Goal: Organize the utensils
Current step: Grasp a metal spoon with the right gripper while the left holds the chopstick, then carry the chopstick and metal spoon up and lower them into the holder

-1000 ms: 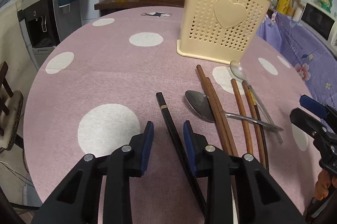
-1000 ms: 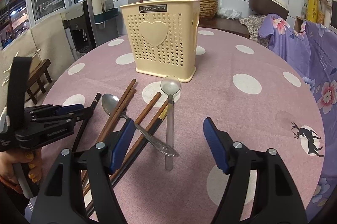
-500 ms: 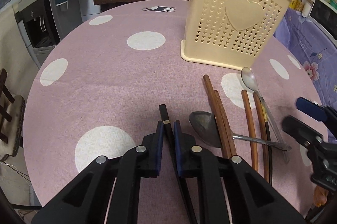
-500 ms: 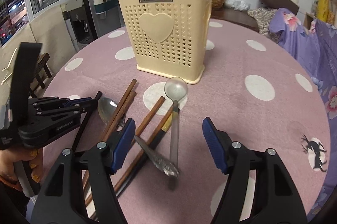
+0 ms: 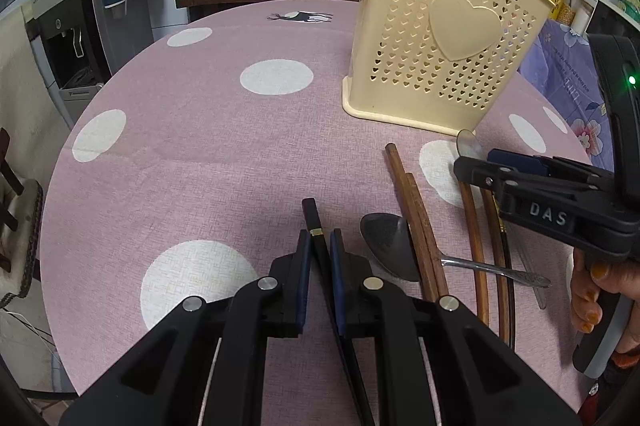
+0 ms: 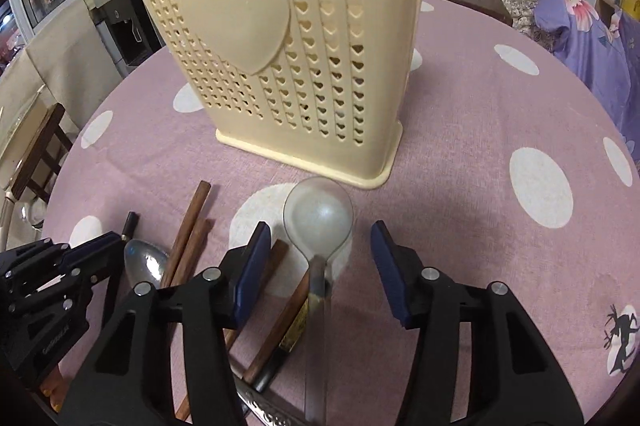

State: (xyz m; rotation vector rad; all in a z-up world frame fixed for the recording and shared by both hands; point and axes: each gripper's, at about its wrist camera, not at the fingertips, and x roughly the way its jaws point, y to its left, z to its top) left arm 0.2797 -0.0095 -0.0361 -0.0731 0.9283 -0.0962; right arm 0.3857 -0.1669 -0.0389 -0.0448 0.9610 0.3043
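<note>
Our left gripper is clamped on the black chopstick lying on the bench; our right gripper's jaws are closing around the clear spoon, untouched. We should centre its neck first.

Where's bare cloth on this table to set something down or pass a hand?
Free: the pink tablecloth left of the cream basket, and the stretch right of the clear spoon in the right wrist view. Crowded: in front of the basket, where chopsticks, metal spoon and both tongs sit.
</note>
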